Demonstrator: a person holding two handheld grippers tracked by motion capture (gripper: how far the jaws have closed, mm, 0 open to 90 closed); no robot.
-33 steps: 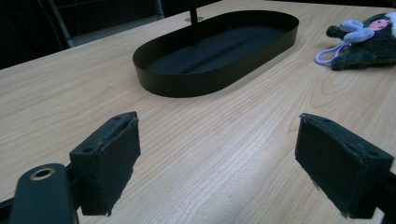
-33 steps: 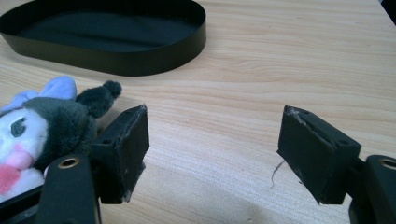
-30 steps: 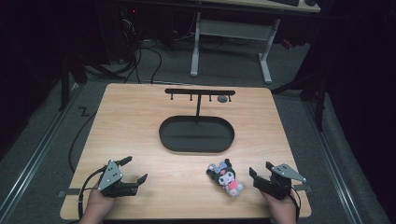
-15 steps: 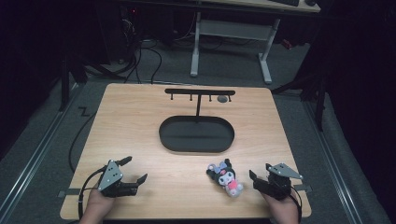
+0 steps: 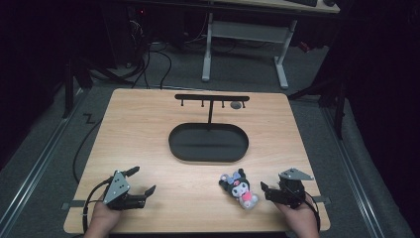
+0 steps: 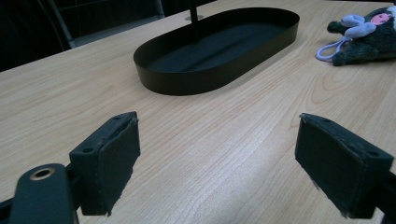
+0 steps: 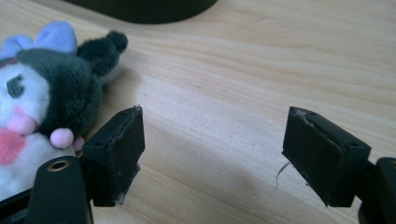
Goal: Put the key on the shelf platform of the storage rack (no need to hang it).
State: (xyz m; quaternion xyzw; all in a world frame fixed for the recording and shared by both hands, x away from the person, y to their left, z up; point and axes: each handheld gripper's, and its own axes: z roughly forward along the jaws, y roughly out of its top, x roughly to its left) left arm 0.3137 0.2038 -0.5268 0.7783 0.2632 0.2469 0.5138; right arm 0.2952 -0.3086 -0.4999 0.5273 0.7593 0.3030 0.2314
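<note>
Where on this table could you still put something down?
Bare wood lies left of the oval tray back to the table edge, right of it, and between the left gripper and plush toy. Tightest: toy beside right gripper.

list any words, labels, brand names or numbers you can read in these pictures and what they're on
None: no readable text on any of these.
Plush toy: a face and a pink patch, no letters.
Black oval tray: plain.
Black rack behind the tray: plain.
Wooden table: bare wood grain.
Left gripper and right gripper: plain black pads and grey plates, no markings.
</note>
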